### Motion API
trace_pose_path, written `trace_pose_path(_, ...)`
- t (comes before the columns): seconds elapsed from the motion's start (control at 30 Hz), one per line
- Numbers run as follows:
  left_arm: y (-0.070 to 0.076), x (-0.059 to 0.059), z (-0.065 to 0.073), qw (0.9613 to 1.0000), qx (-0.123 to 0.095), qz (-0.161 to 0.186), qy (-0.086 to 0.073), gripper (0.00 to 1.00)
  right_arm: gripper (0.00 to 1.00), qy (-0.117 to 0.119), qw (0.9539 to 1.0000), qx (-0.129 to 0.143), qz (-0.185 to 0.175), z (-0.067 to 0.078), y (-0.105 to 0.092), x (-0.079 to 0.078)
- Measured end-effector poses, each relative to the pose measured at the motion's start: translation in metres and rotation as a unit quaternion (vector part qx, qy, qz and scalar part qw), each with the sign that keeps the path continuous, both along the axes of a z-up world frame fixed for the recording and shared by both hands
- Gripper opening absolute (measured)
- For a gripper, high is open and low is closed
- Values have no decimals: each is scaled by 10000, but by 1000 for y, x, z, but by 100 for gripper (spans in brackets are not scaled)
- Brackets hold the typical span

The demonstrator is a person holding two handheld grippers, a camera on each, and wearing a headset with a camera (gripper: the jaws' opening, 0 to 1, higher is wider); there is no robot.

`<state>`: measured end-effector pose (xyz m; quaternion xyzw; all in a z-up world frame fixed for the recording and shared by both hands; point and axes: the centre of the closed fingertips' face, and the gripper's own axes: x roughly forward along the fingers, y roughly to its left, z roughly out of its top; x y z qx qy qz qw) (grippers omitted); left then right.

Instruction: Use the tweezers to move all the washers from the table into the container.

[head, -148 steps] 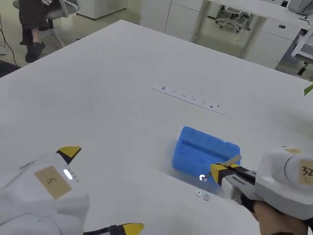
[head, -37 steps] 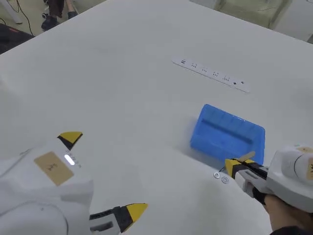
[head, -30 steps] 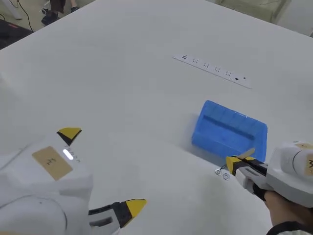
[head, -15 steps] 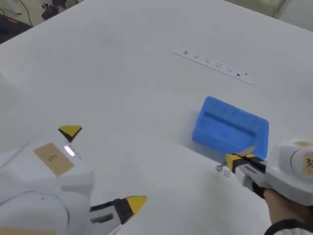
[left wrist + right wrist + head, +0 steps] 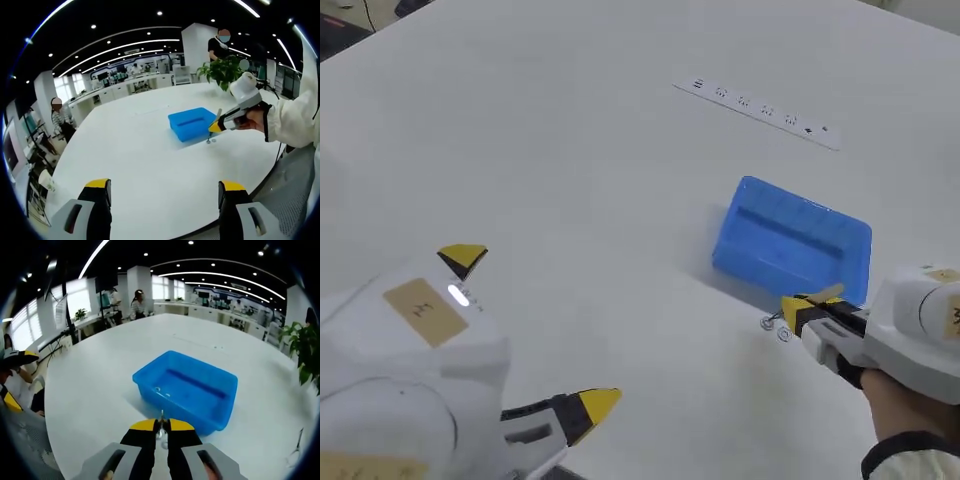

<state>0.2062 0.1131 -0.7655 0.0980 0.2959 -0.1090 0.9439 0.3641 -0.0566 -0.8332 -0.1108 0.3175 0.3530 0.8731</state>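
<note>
i am clamping the right gripper (image 5: 161, 426) on the tweezers (image 5: 161, 416); the left gripper (image 5: 164, 186) is hanging released. directly ahead, the blue container (image 5: 200, 405) is holding washers (image 5: 159, 389); two loose washers (image 5: 778, 330) are lying at the tweezer tips. the tan label (image 5: 423, 310) is unreadable.

A long white socket strip (image 5: 757, 100) lies flat at the far side. A leafy potted plant (image 5: 222, 70) stands beyond, with a standing person (image 5: 219, 46) just behind it. Another person (image 5: 59, 120) is near the white desks (image 5: 107, 94), under curved rows of ceiling lights (image 5: 125, 49).
</note>
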Motion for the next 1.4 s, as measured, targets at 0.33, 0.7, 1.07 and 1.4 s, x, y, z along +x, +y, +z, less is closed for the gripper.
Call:
trace_pose_path(0.33,-7,11,-10,9998,-79,-111,135,90,4,147,9997,179,-78,0,0,-3)
trace_pose_path(0.7,-8,22,-8,9996,-149,-195,113,89,4,225,9997,105,-82,0,-4,-8)
trace_pose_path(1.07,1,20,-6,9998,-153,-126,70,89,4,218,9997,-63,-3,-2,4,-10)
trace_pose_path(1.4,3,18,4,9999,-122,-58,-54,89,3,194,9990,-375,134,-3,4,-9)
